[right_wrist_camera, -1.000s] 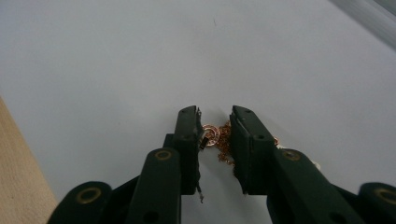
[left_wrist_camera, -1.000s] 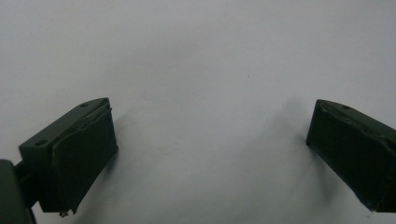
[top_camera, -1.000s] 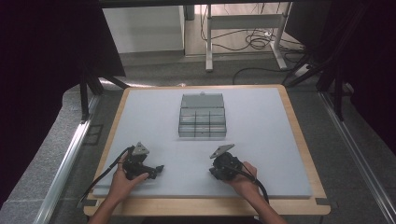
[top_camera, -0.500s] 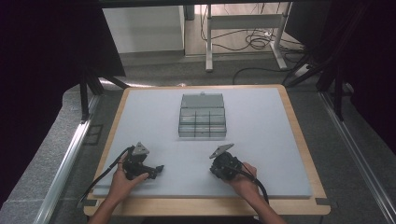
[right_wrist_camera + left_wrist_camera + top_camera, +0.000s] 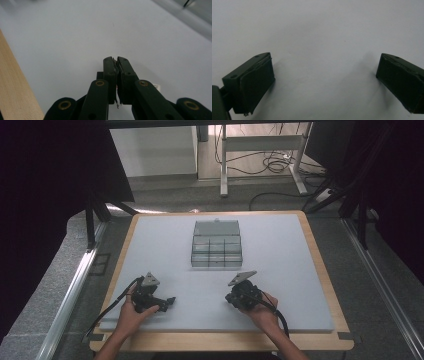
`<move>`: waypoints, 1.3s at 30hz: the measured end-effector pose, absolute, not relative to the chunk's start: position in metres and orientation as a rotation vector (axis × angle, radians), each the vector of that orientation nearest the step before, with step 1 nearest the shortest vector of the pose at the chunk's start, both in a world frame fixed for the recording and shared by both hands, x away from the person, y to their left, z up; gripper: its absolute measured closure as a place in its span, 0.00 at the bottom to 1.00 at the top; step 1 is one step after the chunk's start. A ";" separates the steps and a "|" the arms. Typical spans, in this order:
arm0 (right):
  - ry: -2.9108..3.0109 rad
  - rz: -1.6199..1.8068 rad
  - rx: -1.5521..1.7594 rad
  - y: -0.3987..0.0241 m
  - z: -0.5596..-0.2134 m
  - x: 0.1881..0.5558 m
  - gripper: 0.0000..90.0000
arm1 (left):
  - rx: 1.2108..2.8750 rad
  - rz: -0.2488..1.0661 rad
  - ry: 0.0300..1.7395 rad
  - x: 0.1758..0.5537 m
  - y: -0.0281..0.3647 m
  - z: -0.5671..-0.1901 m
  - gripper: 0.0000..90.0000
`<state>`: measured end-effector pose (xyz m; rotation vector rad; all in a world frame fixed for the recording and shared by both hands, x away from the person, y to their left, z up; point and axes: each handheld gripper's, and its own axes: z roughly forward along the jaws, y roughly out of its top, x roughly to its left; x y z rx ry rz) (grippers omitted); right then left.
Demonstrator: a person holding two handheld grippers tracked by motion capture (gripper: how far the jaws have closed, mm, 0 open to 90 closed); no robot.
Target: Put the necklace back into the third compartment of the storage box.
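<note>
A clear plastic compartment box point(image 5: 216, 246) with its lid up stands at the middle of the grey mat point(image 5: 280, 250). My left gripper point(image 5: 168, 302) rests on the mat near the front left, held by a hand. In the left gripper view its jaws point(image 5: 324, 66) stand wide open over bare mat with nothing between them. My right gripper point(image 5: 230, 299) rests near the front, to the right of centre, with a grey three-cornered plate on top. In the right gripper view its jaws point(image 5: 116, 60) are pressed together, and nothing shows between them.
The mat lies on a wooden table point(image 5: 320, 260) whose edge point(image 5: 15, 90) runs close by the right gripper. Beyond the table's far side are a desk frame point(image 5: 260, 145) and cables point(image 5: 275, 165) on the floor. Metal rails point(image 5: 75, 285) flank the table.
</note>
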<state>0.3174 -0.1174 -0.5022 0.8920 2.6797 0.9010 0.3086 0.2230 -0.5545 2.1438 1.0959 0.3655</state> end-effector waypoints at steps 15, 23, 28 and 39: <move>2.557 1.091 0.934 -0.141 -0.462 0.317 0.94 | 2.139 0.366 1.099 0.309 0.223 -0.555 0.01; 2.491 1.173 0.934 -0.152 -0.440 0.316 0.94 | 2.146 0.363 1.097 0.309 0.223 -0.554 0.01; 2.467 1.206 0.928 -0.155 -0.431 0.315 0.94 | 2.145 0.363 1.097 0.309 0.223 -0.554 0.01; 2.446 1.246 0.926 -0.157 -0.420 0.316 0.94 | 2.146 0.363 1.096 0.309 0.223 -0.554 0.01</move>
